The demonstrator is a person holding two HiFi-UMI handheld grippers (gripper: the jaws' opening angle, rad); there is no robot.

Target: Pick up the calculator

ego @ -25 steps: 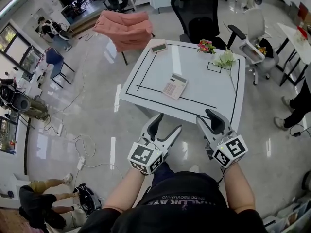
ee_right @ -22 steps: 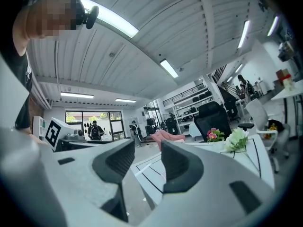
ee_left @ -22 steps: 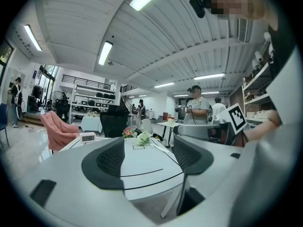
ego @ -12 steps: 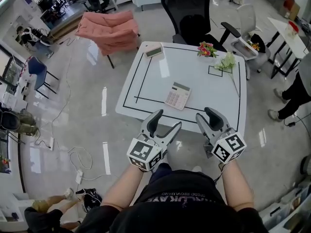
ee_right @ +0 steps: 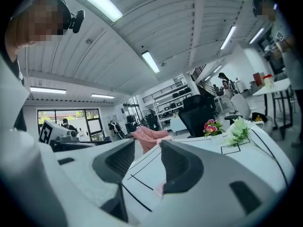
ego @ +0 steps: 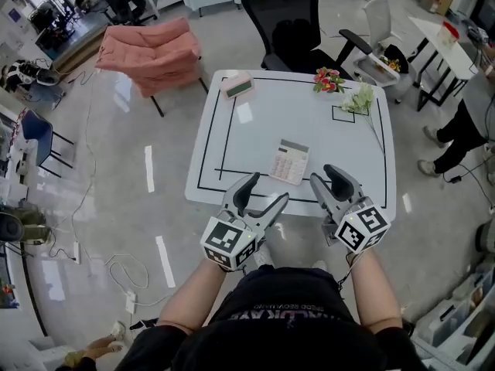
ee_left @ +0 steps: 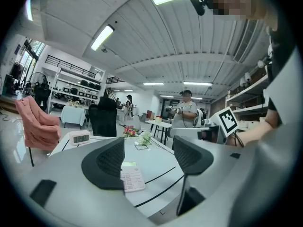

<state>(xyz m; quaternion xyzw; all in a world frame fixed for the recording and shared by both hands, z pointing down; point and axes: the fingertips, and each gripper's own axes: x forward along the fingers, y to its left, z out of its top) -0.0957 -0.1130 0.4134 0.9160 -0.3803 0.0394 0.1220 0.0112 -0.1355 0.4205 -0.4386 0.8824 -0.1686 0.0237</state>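
A pale pink calculator (ego: 290,161) lies flat on the white table (ego: 232,141), near its front edge. In the left gripper view the calculator (ee_left: 131,176) shows low between the jaws, partly behind the left one. My left gripper (ego: 263,194) is open and empty, held just off the table's front edge, left of the calculator. The right gripper (ego: 330,183) is open too, over the front edge, right of the calculator. In the right gripper view (ee_right: 147,164) only a pink sliver of the calculator (ee_right: 158,189) peeks past the right jaw.
A small clock (ego: 237,86) stands at the table's back left corner. Pink flowers (ego: 328,78) and a white flower (ego: 360,97) lie at the back right. A black office chair (ego: 290,22) stands behind the table, a pink chair (ego: 151,52) to its left. A person (ego: 464,118) stands at right.
The table and calculator have come nearer in the head view. Both grippers now reach the table's front edge. Their jaws stay open.
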